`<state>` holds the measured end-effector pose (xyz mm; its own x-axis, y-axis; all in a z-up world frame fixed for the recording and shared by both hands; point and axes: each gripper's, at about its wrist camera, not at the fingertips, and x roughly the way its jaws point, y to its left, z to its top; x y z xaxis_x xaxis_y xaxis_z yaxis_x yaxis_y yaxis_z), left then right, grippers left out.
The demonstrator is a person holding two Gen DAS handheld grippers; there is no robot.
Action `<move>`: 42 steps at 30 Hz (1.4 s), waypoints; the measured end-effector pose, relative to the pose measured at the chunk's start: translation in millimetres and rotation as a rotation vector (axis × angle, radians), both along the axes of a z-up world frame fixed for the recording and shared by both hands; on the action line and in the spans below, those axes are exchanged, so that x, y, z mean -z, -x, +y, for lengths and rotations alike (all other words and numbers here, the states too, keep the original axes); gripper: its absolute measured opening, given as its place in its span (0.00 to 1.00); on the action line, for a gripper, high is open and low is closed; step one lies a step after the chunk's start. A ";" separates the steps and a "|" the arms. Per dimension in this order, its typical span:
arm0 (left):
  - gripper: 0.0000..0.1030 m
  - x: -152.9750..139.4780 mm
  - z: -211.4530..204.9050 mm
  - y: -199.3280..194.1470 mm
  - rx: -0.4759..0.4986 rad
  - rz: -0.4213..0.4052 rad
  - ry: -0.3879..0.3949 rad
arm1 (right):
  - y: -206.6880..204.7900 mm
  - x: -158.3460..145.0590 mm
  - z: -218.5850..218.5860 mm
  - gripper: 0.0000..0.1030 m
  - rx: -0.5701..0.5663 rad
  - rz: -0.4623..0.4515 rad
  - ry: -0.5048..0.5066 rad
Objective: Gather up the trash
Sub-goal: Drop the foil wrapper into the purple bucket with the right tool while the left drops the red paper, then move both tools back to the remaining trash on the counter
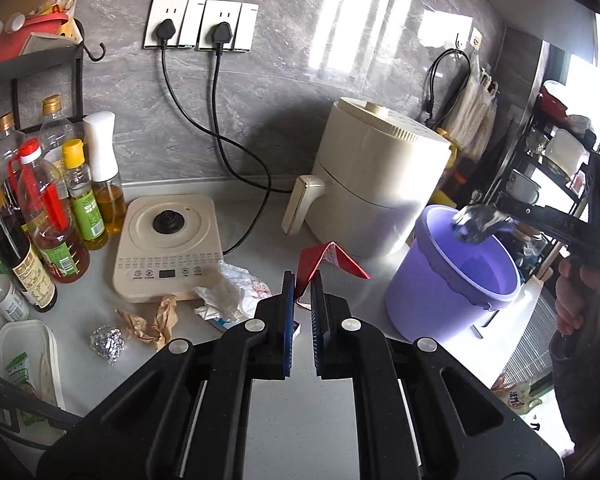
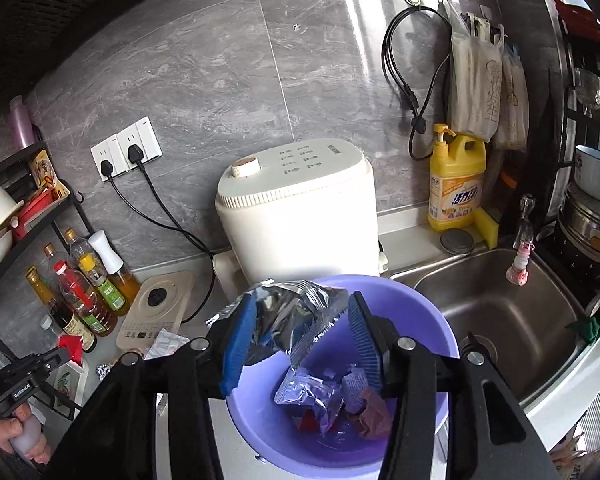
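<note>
My left gripper (image 1: 303, 280) is shut on a red folded wrapper (image 1: 332, 262) and holds it above the counter. My right gripper (image 2: 304, 320) is open over the purple bucket (image 2: 432, 320), with a silver foil packet (image 2: 296, 320) loose between its fingers. The bucket (image 1: 452, 280) holds several wrappers (image 2: 332, 396). On the counter lie a crumpled white paper (image 1: 232, 290), brown paper scraps (image 1: 156, 320) and a foil ball (image 1: 107, 343). In the left wrist view the right gripper (image 1: 476, 220) shows over the bucket.
A cream air fryer (image 1: 376, 184) stands behind the bucket. An induction base (image 1: 164, 244) and oil bottles (image 1: 52, 220) stand left. A white container (image 1: 28, 364) lies at front left. A steel sink (image 2: 500, 312) and a yellow detergent bottle (image 2: 456, 184) are right.
</note>
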<state>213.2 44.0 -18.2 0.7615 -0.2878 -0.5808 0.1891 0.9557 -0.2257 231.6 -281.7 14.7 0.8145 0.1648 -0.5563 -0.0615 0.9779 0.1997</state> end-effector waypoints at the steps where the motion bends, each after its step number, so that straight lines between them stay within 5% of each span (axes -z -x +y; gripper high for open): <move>1: 0.08 -0.3 -4.0 -2.2 0.012 -0.001 0.001 | 2.4 3.7 -0.4 0.49 -0.003 0.006 0.002; 9: 0.08 -7.6 -47.4 -25.2 0.142 -0.033 0.048 | 31.9 -1.4 -27.9 0.56 0.086 -0.012 -0.027; 22: 0.08 -19.2 -187.2 -67.2 0.460 -0.054 0.063 | 108.5 9.4 -104.1 0.59 0.335 0.012 -0.034; 24: 0.18 -19.2 -203.1 -69.2 0.491 -0.053 0.067 | 116.3 10.1 -110.8 0.59 0.357 0.013 -0.047; 25: 0.43 -18.4 -208.2 -70.4 0.499 -0.044 0.070 | 117.8 9.7 -111.6 0.59 0.357 0.011 -0.051; 26: 0.60 -18.5 -210.4 -70.6 0.500 -0.046 0.080 | 118.8 9.2 -110.9 0.59 0.350 0.007 -0.050; 30: 0.72 -19.8 -206.2 -65.3 0.467 -0.051 0.060 | 111.0 8.2 -99.0 0.60 0.286 -0.012 -0.052; 32: 0.87 -22.1 -192.7 -59.7 0.411 -0.074 0.012 | 100.7 9.2 -89.0 0.63 0.245 -0.014 -0.057; 36: 0.94 -28.5 -148.0 -46.2 0.271 -0.108 -0.040 | 72.8 9.7 -61.9 0.64 0.142 -0.013 -0.057; 42: 0.94 -29.7 -76.8 -23.2 0.069 -0.090 -0.067 | 41.9 11.8 -6.2 0.87 -0.025 -0.037 -0.052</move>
